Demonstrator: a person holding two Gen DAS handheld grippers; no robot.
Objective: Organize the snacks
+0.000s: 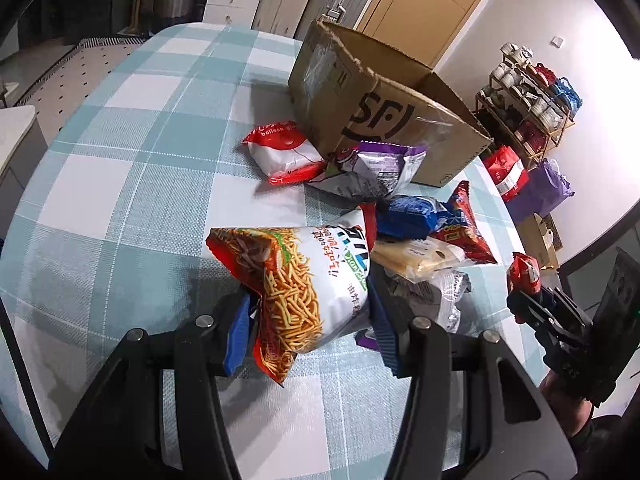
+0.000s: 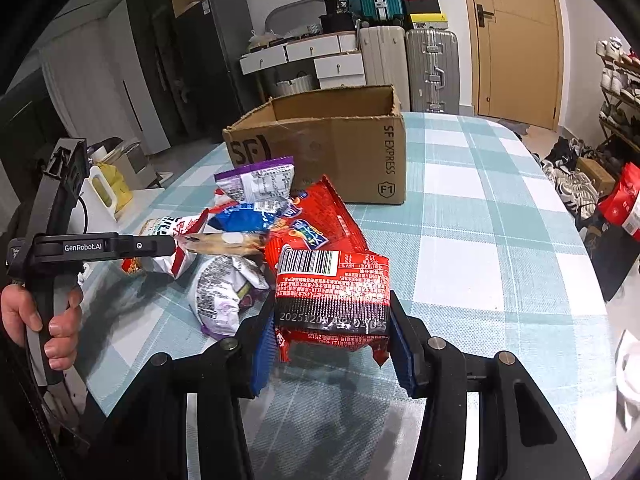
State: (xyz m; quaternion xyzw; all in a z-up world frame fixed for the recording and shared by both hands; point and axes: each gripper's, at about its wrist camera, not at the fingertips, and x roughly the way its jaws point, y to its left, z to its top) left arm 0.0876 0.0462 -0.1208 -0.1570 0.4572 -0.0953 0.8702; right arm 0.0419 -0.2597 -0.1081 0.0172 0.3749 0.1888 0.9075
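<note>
My left gripper (image 1: pixel 310 324) is shut on a white and red bag of fried noodle snacks (image 1: pixel 304 276), lifted a little off the checked tablecloth (image 1: pixel 120 184). My right gripper (image 2: pixel 332 340) is shut on a small red snack packet (image 2: pixel 332 284) with a barcode on top. Behind them lies a heap of snack bags (image 1: pixel 404 216): a purple and silver bag (image 2: pixel 256 182), a blue one (image 2: pixel 244 216), a big red one (image 2: pixel 320 216) and a red and white one (image 1: pixel 280 148). An open cardboard box (image 2: pixel 324 152) marked SF stands beyond the heap.
The right gripper (image 1: pixel 532 292) with its red packet shows at the right of the left wrist view. A hand (image 2: pixel 48 316) holds the left gripper's handle at the left of the right wrist view. Suitcases (image 2: pixel 432 68), drawers and a shoe rack (image 1: pixel 528 108) stand around the table.
</note>
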